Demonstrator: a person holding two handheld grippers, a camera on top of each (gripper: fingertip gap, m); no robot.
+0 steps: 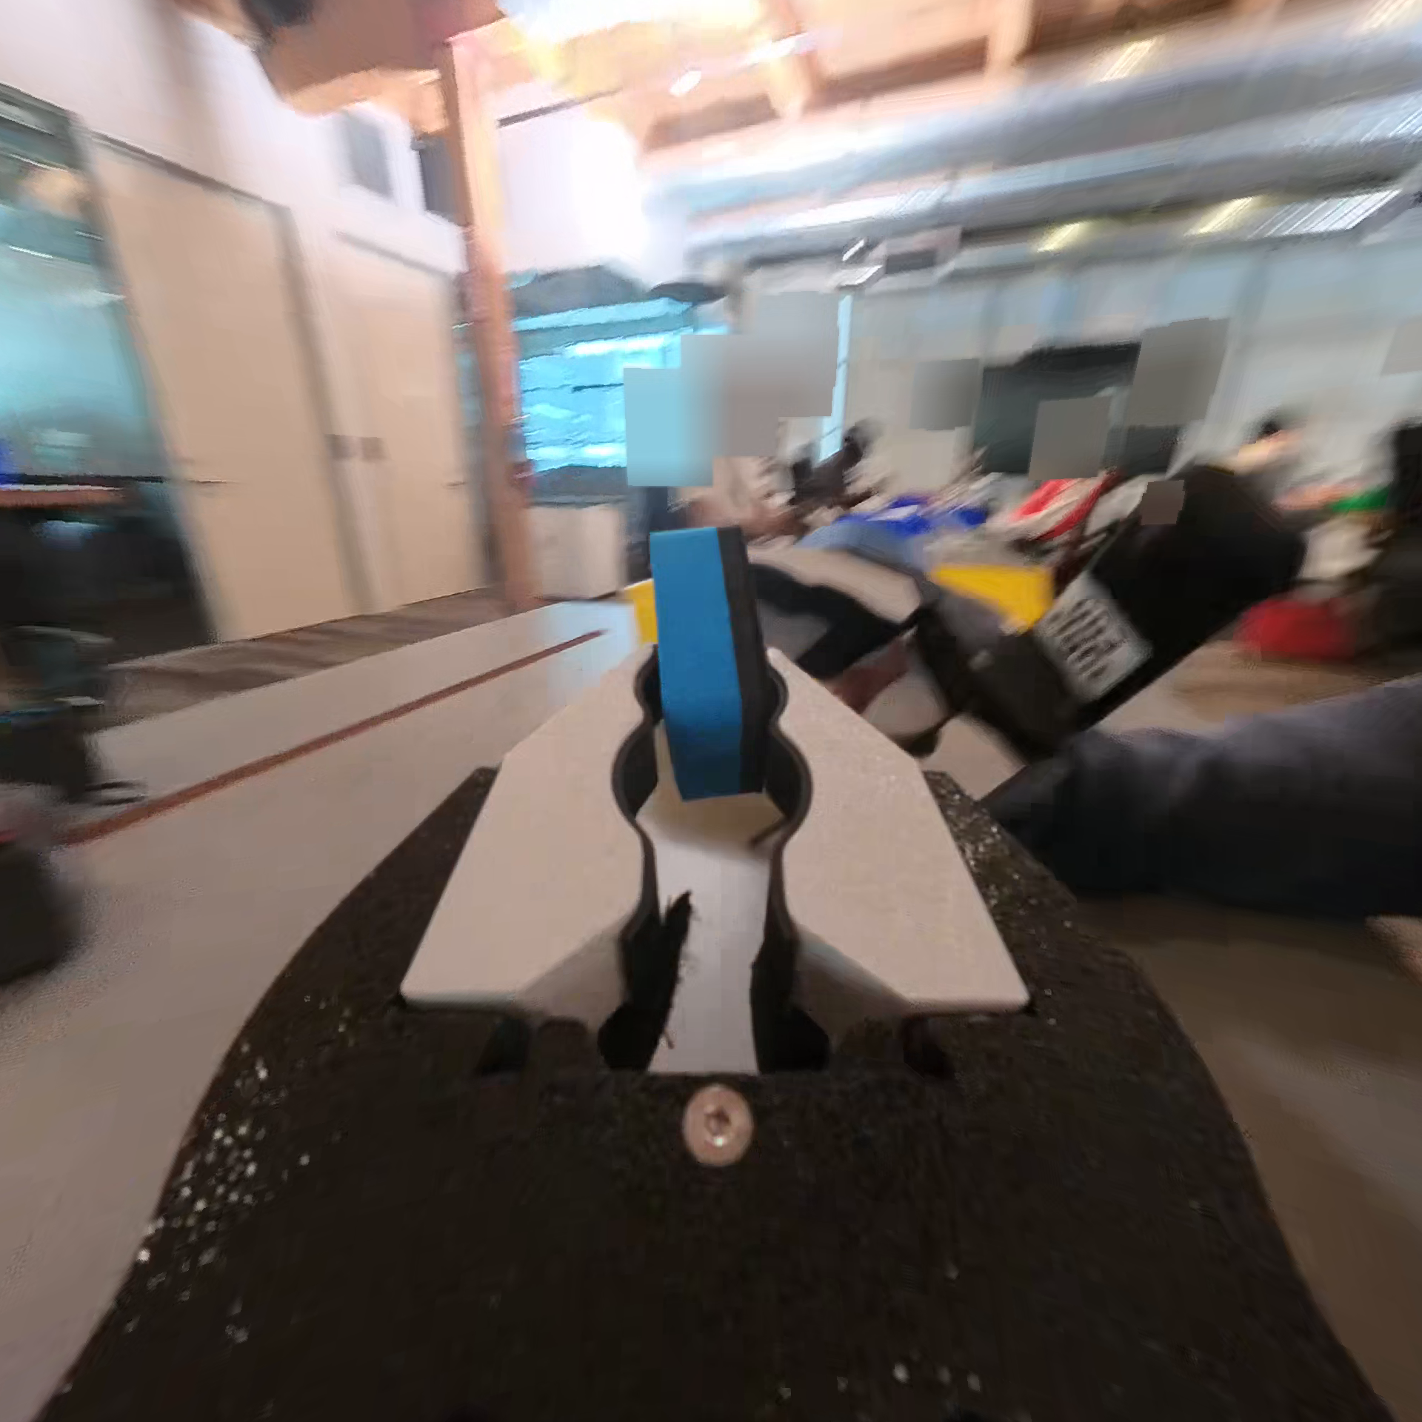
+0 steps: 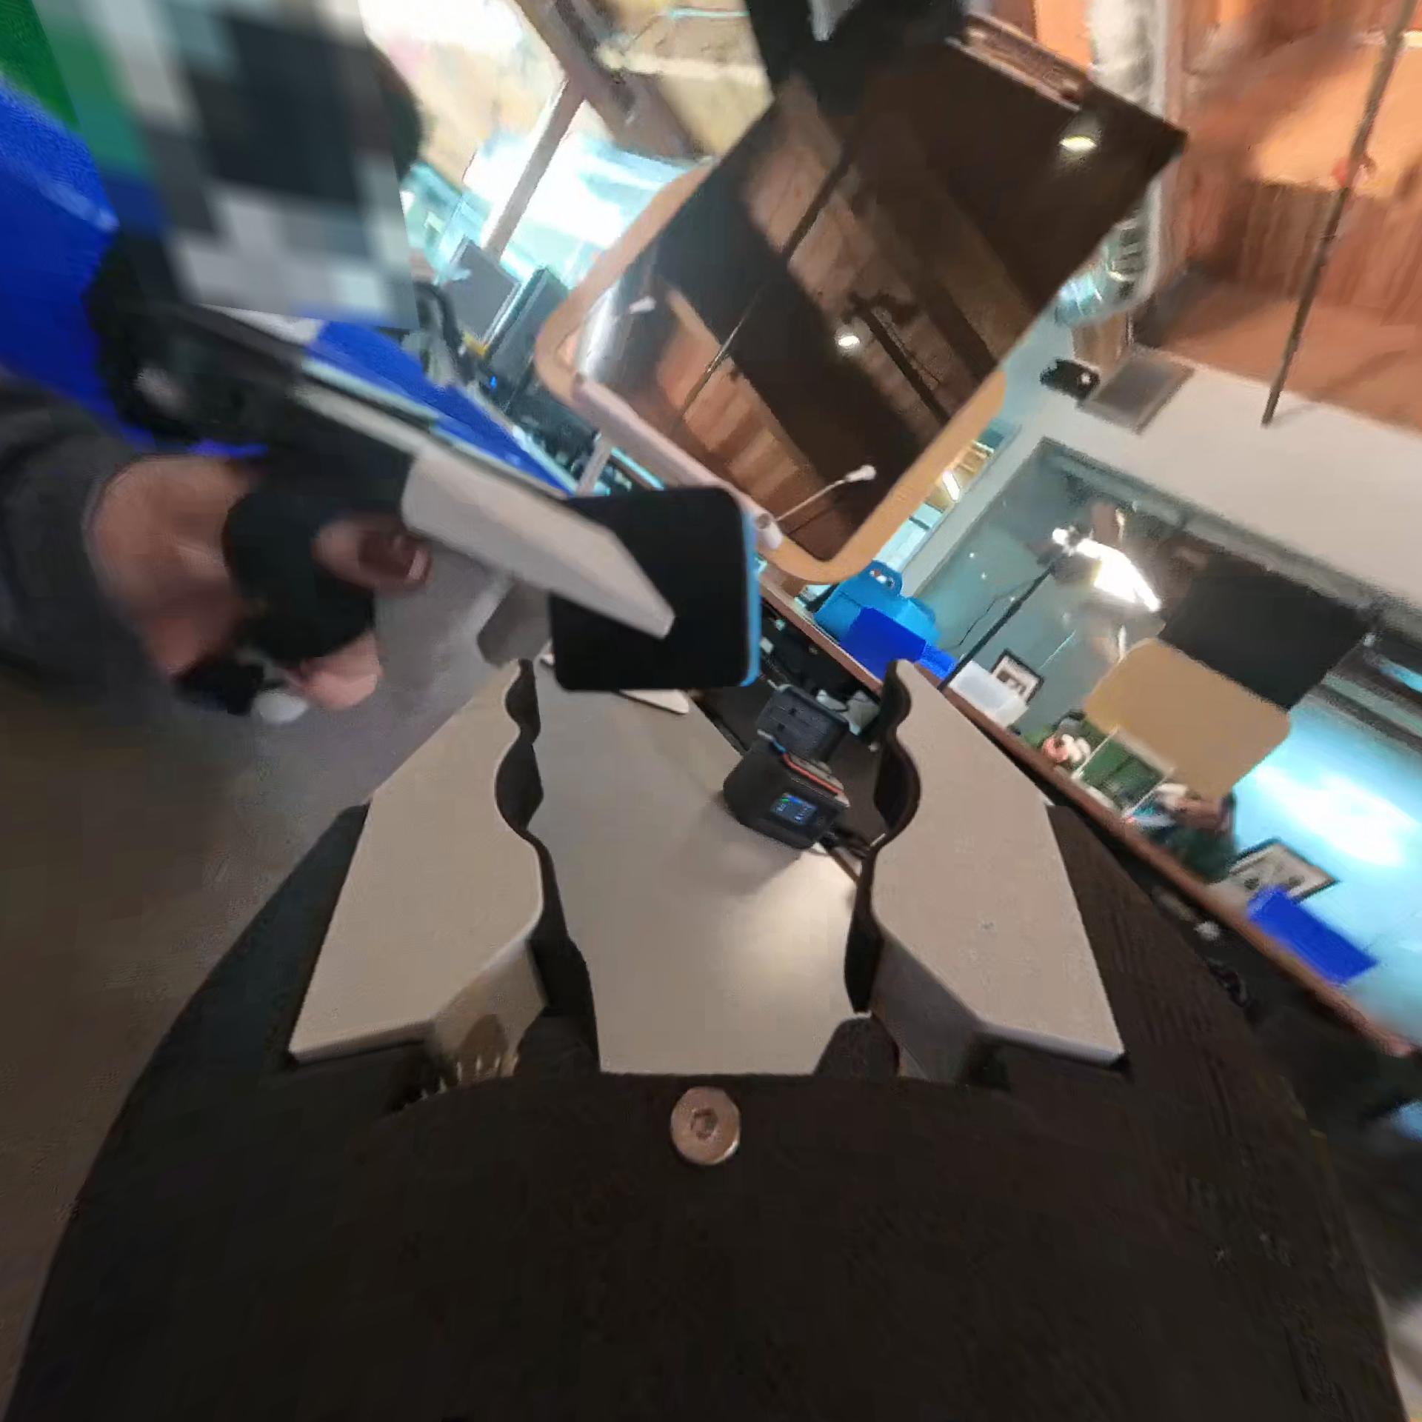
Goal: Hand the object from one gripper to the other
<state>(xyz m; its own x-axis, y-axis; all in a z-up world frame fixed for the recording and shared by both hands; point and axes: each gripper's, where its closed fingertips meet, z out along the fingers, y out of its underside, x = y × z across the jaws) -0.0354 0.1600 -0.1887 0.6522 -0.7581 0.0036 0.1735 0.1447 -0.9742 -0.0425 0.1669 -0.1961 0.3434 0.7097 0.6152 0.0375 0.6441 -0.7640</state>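
Blue-and-black foam pad (image 1: 708,662) is pinched upright in the left gripper (image 1: 712,716), most of it proud of the tips, likely for taking. The right gripper (image 2: 708,692) gapes empty just below it, above the grey table (image 2: 692,885).

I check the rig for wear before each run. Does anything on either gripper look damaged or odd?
Yes: on the left gripper, black lining hangs frayed and loose inside the left finger near its base. The blue and black sponge sits clamped upright. The right gripper looks intact.
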